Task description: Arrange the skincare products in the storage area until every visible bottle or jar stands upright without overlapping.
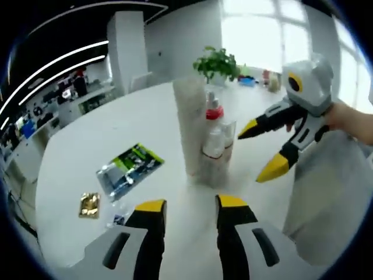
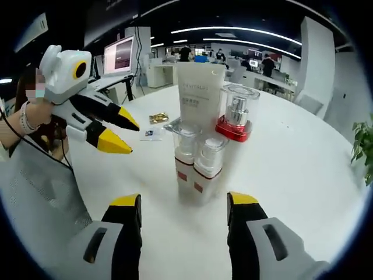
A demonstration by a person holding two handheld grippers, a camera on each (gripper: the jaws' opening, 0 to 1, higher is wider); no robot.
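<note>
Ahead of both tongs, bottles (image 2: 198, 166) clustered upright beside tall pouch (image 2: 200, 93), touching, likely grouped to save space. Left gripper (image 1: 189, 204) and right gripper (image 2: 183, 201) both spread, empty, flanking cluster.

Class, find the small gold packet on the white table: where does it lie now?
In the left gripper view the gold packet lies flat on the white table, lower left, beside the green-and-black blister pack.
</note>
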